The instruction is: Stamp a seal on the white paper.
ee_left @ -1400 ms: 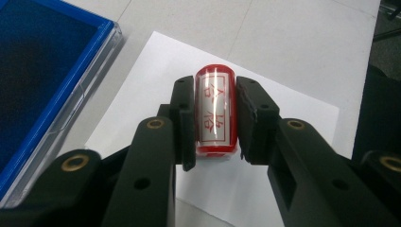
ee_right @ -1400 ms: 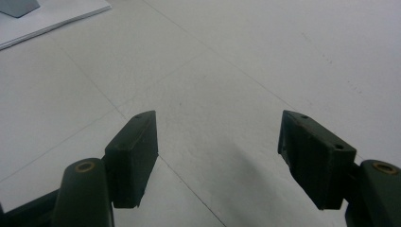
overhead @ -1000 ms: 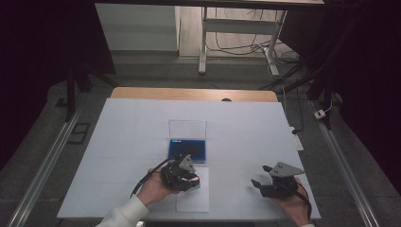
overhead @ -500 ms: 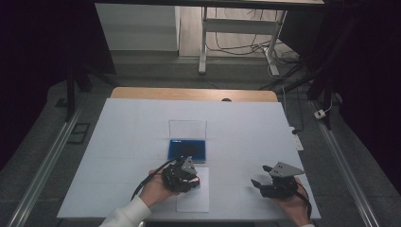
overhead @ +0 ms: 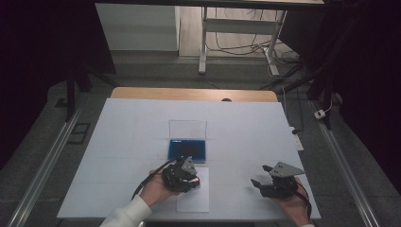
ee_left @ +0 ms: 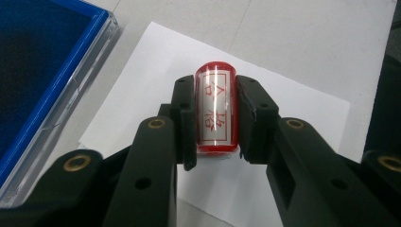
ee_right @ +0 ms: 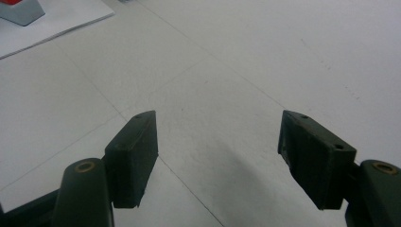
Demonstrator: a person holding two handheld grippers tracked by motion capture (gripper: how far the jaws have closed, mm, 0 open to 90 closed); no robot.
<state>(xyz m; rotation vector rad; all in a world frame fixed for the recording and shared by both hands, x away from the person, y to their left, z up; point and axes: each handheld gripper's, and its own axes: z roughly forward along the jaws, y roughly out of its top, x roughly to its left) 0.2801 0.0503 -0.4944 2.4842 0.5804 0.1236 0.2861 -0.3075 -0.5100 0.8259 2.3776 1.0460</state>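
A red cylindrical stamp (ee_left: 216, 109) with a white label of red characters is sitting clamped between the two black jaws of the left gripper (ee_left: 216, 118), its long axis running along the jaws and its far end poking out just past their tips. It is hanging over a white sheet of paper (ee_left: 293, 101) that is lying flat on the table; whether the stamp is touching the sheet cannot be told. In the high view the left gripper (overhead: 182, 175) is sitting over the top edge of that sheet (overhead: 193, 201), held by the person's left hand (overhead: 153, 189) with a white sleeve (overhead: 125, 215) trailing behind. Just beyond the sheet an open blue tray (overhead: 187, 150) is lying with its clear lid (overhead: 187, 129) standing up behind it; its blue edge (ee_left: 56, 90) is showing beside the paper. The right gripper (overhead: 267, 182) is resting well apart, near the table's (overhead: 246, 127) right front, its jaws spread wide and gripping nothing above the bare white surface (ee_right: 227, 94).
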